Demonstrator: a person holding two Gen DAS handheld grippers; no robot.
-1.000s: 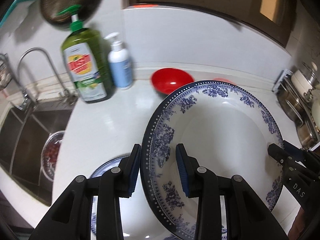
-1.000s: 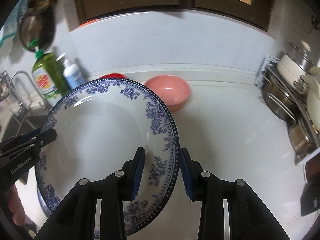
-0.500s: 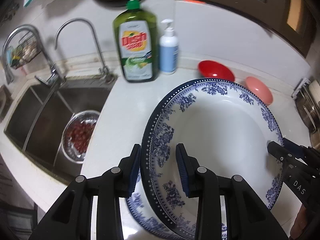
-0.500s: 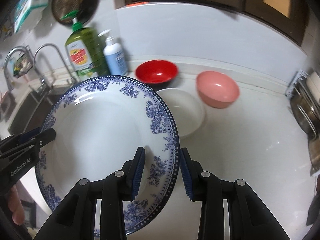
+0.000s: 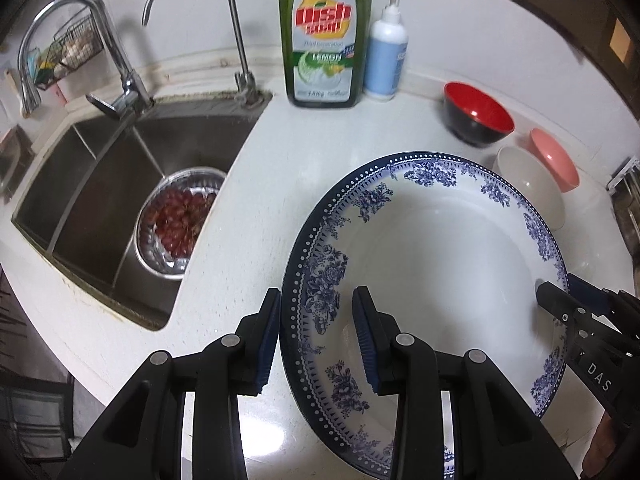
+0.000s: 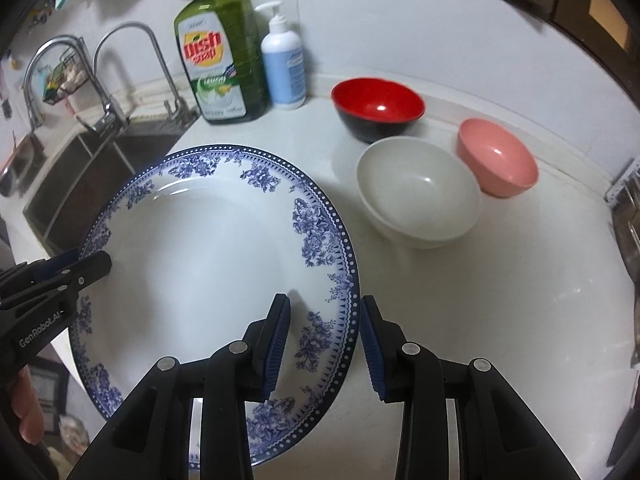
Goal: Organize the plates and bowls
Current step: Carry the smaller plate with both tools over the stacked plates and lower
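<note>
both hand-held grippers, left (image 5: 316, 336) and right (image 6: 324, 344), clamp my blue plate's (image 6: 208, 256) opposite rims. it has swung from the far bowls toward the sink (image 5: 100, 184), so stacking comes next.

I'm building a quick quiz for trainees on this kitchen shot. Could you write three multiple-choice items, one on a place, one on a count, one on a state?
1. Where is the metal bowl of red fruit?
A. in the sink
B. on the counter beside the soap
C. on the plate

2. How many bowls stand on the counter past the plate?
A. one
B. two
C. three

3. How is the blue-and-white plate held?
A. by one gripper only
B. by both grippers, at opposite edges
C. by neither; it lies free

Answers:
1. A: the left wrist view shows it down in the sink basin.
2. C: a red bowl, a white bowl and a pink bowl are visible.
3. B: the left gripper and the right gripper each have the rim between their pads.
</note>
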